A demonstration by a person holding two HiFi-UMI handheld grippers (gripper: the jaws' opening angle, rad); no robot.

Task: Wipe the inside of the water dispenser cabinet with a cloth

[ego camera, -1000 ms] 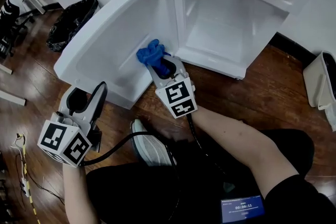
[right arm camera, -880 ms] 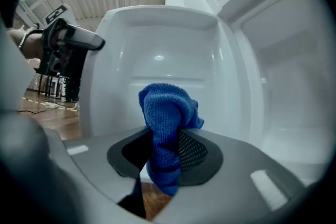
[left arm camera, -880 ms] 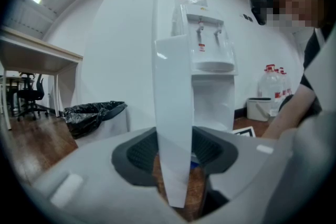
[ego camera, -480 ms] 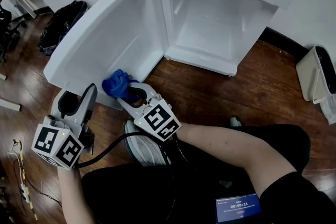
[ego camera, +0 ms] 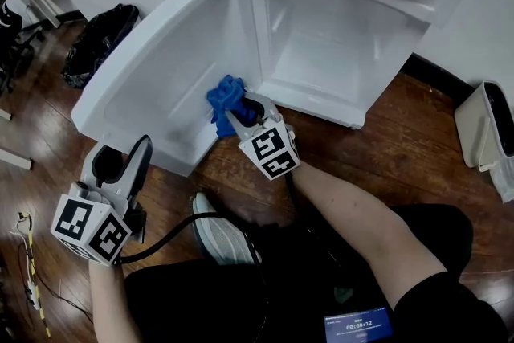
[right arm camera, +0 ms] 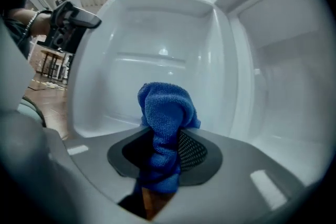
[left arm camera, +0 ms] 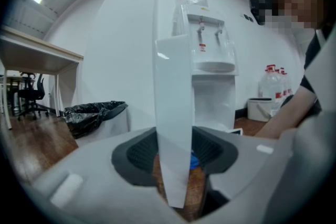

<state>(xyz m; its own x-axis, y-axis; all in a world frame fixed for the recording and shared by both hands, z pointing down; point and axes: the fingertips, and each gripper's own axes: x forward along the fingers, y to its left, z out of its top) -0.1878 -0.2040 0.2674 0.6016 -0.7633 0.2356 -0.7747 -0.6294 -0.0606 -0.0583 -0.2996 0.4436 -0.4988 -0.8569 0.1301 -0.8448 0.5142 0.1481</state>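
The white water dispenser's lower cabinet (ego camera: 337, 44) stands open, its door (ego camera: 161, 68) swung out to the left. My right gripper (ego camera: 238, 115) is shut on a bunched blue cloth (ego camera: 227, 100) that is against the door's inner face, low down near the hinge. In the right gripper view the cloth (right arm camera: 165, 113) sticks up out of the jaws in front of the door's recessed panel (right arm camera: 152, 34). My left gripper (ego camera: 120, 161) is shut on the door's free edge (left arm camera: 170, 86), which runs edge-on between its jaws.
A black bin bag (ego camera: 96, 40) sits behind the door on the wooden floor. A white bin (ego camera: 486, 124) stands at the right wall. The person's shoe (ego camera: 221, 233) and a black cable lie below the grippers. Water bottles (left arm camera: 273, 84) stand beside the dispenser.
The right gripper took the cloth down and left along the door's inner face, then came back up right to the hinge side. The left gripper kept its hold on the door edge.
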